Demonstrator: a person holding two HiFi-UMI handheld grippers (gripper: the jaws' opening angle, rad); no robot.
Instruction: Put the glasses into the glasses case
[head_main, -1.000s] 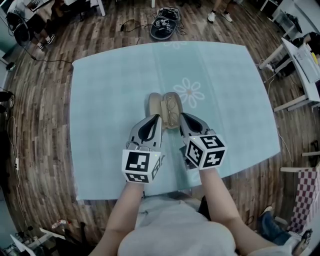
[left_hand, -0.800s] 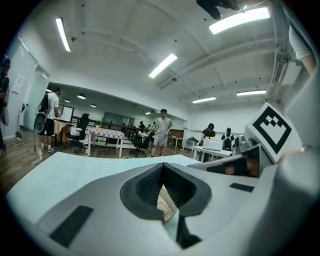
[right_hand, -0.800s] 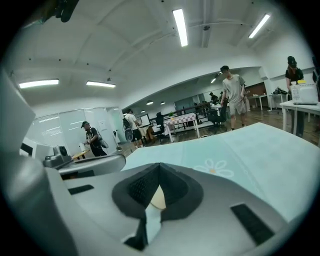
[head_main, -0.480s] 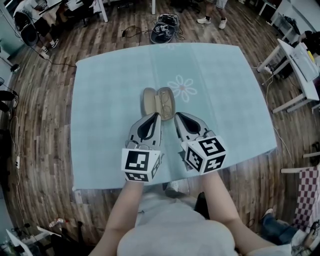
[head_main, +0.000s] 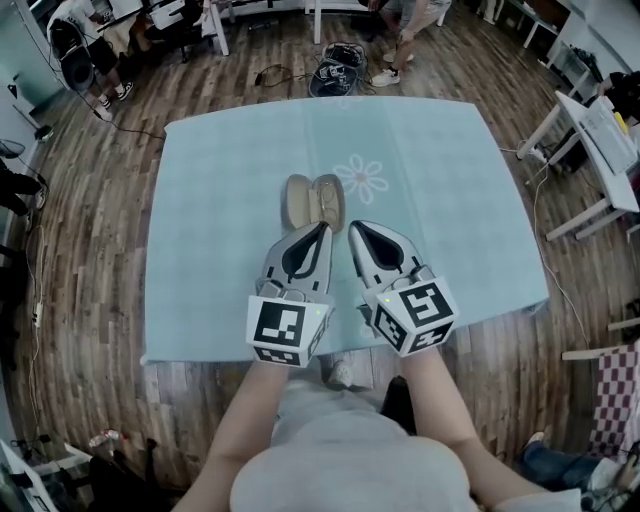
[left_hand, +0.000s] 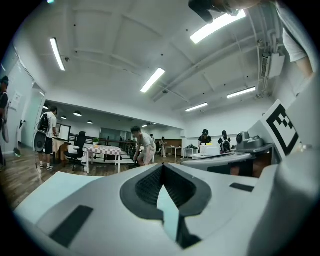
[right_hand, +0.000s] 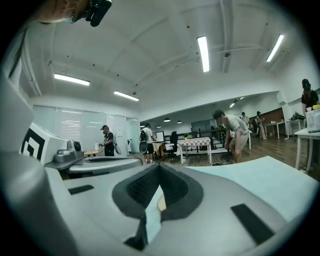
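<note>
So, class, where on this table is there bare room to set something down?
The cloth is bare left of the case to its left edge, right of the flower print to the right edge, and along the far edge. The near middle is crowded: left tongs and right tongs crowd the case.

left gripper (head_main: 321, 228): jaws together, level | right gripper (head_main: 353, 227): jaws together, level
</note>
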